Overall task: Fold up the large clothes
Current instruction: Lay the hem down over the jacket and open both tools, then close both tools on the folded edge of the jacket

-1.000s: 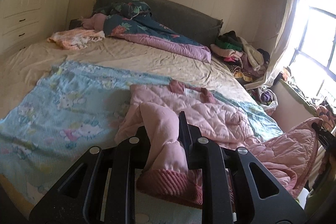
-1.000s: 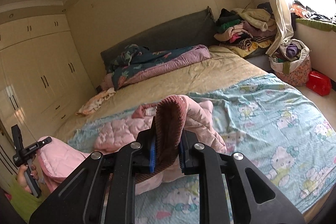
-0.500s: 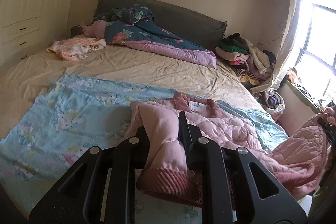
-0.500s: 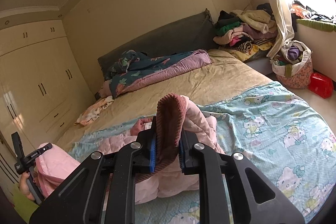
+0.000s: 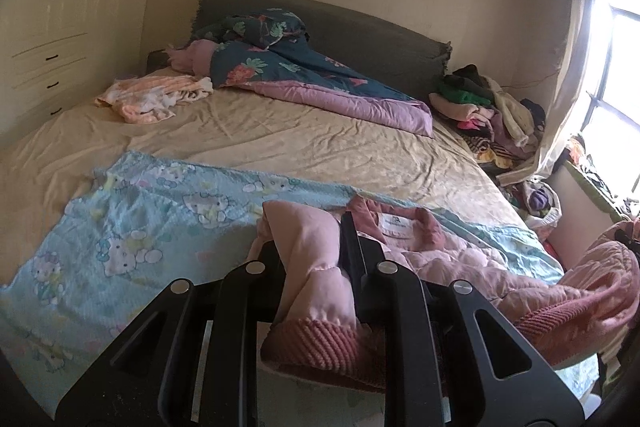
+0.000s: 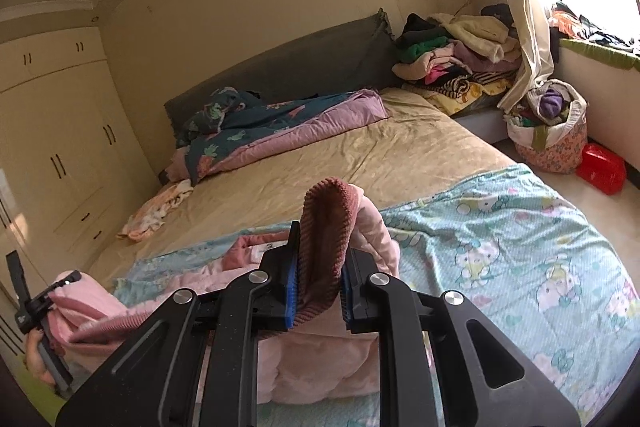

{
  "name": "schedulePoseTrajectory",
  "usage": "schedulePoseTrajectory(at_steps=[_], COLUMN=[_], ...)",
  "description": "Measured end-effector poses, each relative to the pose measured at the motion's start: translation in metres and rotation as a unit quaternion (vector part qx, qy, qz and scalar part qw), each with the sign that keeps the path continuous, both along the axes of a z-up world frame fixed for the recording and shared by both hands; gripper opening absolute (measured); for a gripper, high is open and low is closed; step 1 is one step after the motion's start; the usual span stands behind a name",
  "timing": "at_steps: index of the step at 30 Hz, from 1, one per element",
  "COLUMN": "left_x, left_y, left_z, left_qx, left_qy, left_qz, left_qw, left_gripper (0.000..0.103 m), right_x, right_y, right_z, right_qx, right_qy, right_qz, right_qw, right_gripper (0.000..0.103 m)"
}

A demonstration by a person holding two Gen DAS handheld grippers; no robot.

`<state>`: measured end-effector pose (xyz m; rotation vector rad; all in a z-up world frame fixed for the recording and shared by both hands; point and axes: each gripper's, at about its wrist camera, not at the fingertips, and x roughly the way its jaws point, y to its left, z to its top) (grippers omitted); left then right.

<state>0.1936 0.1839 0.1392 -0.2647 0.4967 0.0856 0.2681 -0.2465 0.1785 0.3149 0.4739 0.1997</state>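
Jacket [image 5: 440,259] lies on the blue blanket [image 5: 160,219]; left gripper [image 5: 316,291] clamped on one sleeve above its ribbed cuff. Right view: right gripper [image 6: 318,291] pinches other cuff. Looks soft, puffy, light; cuffs give best grip.

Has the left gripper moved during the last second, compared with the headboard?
Yes. The left gripper, shut on the jacket sleeve, has turned left: the headboard and the clothes pile now sit further right in its view.
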Motion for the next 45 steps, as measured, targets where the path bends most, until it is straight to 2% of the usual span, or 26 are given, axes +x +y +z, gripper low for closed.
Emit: schedulePoseTrajectory(at_steps=[9,19,22,26,27,31,37,38,39,40,42,43,45], left_x=[0.049,0.095,0.101,0.108,0.109,0.117,0.127,0.127,0.126,0.124,0.122,0.119,0.113], left_y=[0.003,0.005,0.003,0.004,0.003,0.002,-0.004,-0.005,-0.005,-0.005,-0.006,-0.009,-0.012], left_z=[-0.005,-0.033,-0.038,-0.043,-0.045,-0.05,-0.057,-0.057,-0.057,-0.056,-0.054,-0.052,-0.045], left_qx=[0.033,0.047,0.049,0.047,0.048,0.046,0.041,0.037,0.03,0.024,0.015,0.03,0.052], left_qy=[0.01,0.04,0.043,0.047,0.048,0.052,0.058,0.056,0.052,0.048,0.042,0.038,0.024], left_qz=[0.021,0.032,0.032,0.032,0.031,0.028,0.024,0.023,0.019,0.015,0.008,0.017,0.02], left_qw=[0.9992,0.9976,0.9974,0.9973,0.9972,0.9972,0.9972,0.9975,0.998,0.9985,0.999,0.9987,0.9981], left_gripper=[0.013,0.013,0.013,0.013,0.013,0.016,0.028,0.033,0.045,0.052,0.081,0.087,0.089], right_x=[0.066,0.127,0.135,0.135,0.134,0.127,0.129,0.129,0.127,0.125,0.123,0.122,0.119], right_y=[-0.004,-0.019,-0.021,-0.024,-0.025,-0.018,0.008,0.011,0.012,0.012,0.015,0.016,0.018], right_z=[-0.014,-0.05,-0.057,-0.066,-0.067,-0.088,-0.153,-0.163,-0.17,-0.175,-0.178,-0.178,-0.176], right_qx=[-0.012,0.051,0.069,0.095,0.096,0.078,-0.014,-0.023,-0.026,-0.028,-0.037,-0.04,-0.048], right_qy=[0.011,0.066,0.07,0.055,0.052,0.056,0.131,0.141,0.145,0.144,0.139,0.136,0.132], right_qz=[-0.011,0.007,0.014,0.03,0.031,0.041,0.04,0.038,0.038,0.039,0.039,0.04,0.042], right_qw=[1.0,0.997,0.995,0.994,0.994,0.995,0.99,0.989,0.988,0.988,0.989,0.989,0.989], right_gripper=[0.015,0.021,0.029,0.062,0.068,0.077,0.078,0.078,0.078,0.078,0.079,0.08,0.082])
